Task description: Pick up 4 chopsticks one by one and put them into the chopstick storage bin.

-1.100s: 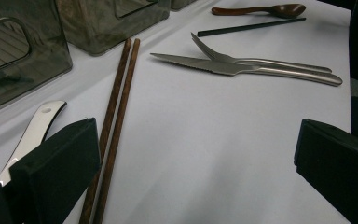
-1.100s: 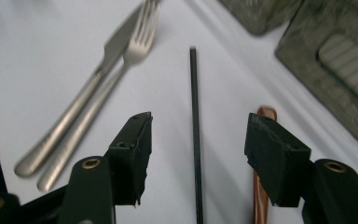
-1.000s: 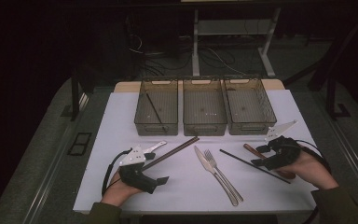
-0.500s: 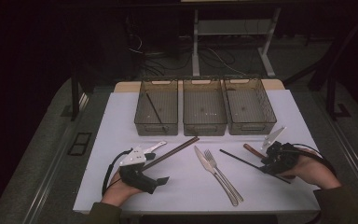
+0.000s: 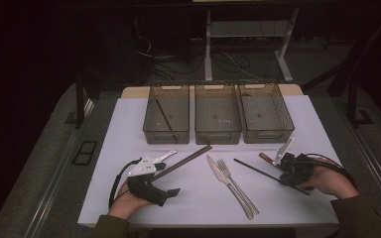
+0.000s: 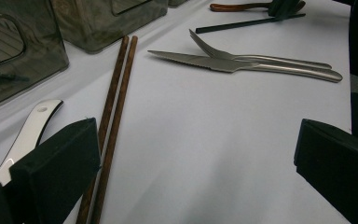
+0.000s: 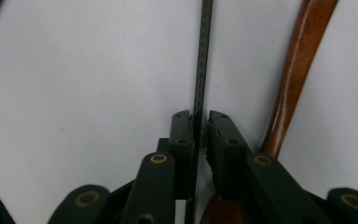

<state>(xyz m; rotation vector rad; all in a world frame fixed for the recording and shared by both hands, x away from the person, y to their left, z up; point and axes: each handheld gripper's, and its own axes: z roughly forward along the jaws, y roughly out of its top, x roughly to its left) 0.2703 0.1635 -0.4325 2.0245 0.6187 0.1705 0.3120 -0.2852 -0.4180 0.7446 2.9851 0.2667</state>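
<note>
The right gripper (image 7: pixel 200 123) has just been closing its jaws, and they now stand narrow with the thin black chopstick (image 7: pixel 203 56) between them, apparently pinched near its nearer end. The stick runs straight ahead from the jaws, flat on the white tabletop (image 7: pixel 74 70). It looks light, stiff and slim, so it probably rolls or pivots easily in a grip this close to one end; a hold nearer the middle would likely steady it. Just to the right of the jaws, close to the black stick, lies a brown wooden handle (image 7: pixel 298 65), which a sideways drag could knock.

The left gripper (image 6: pixel 191 158) rests with its jaws wide and nothing between them. At its left jaw lie a pair of brown chopsticks (image 6: pixel 114 98) and a shiny flat handle (image 6: pixel 30 130); ahead sit a knife (image 6: pixel 200 63) and fork (image 6: pixel 261 59).

Beyond the right jaws, bare tabletop leaves room to lift. Farthest off stand three clear bins (image 5: pixel 218 119), whose rims the long stick must clear.
</note>
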